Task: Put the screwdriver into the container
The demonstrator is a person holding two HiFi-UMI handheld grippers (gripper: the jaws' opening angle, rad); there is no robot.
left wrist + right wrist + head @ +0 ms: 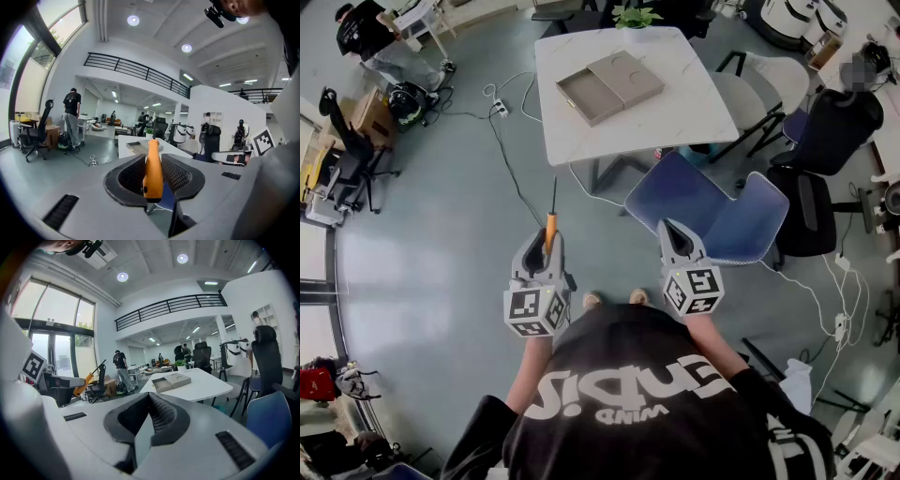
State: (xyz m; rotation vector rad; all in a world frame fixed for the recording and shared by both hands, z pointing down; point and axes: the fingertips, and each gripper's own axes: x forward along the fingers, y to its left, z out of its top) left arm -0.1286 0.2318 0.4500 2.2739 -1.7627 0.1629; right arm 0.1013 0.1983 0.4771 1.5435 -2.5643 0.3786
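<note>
My left gripper [546,246] is shut on the orange handle of a screwdriver [551,217], whose thin dark shaft points forward toward the table. In the left gripper view the orange handle [153,169] stands clamped between the dark jaw pads. My right gripper [673,238] is held level beside it, shut with nothing in it; its jaws [151,420] meet. The container [609,86] is a flat tan box with an open tray half and a lid half, lying on the white table [675,112] ahead. It also shows in the right gripper view [171,381].
A blue chair [712,211] stands just right of my right gripper, by the table's near corner. Cables and a power strip [500,109] lie on the grey floor at left. Dark office chairs [825,150] crowd the right side. A potted plant [635,16] sits at the table's far edge.
</note>
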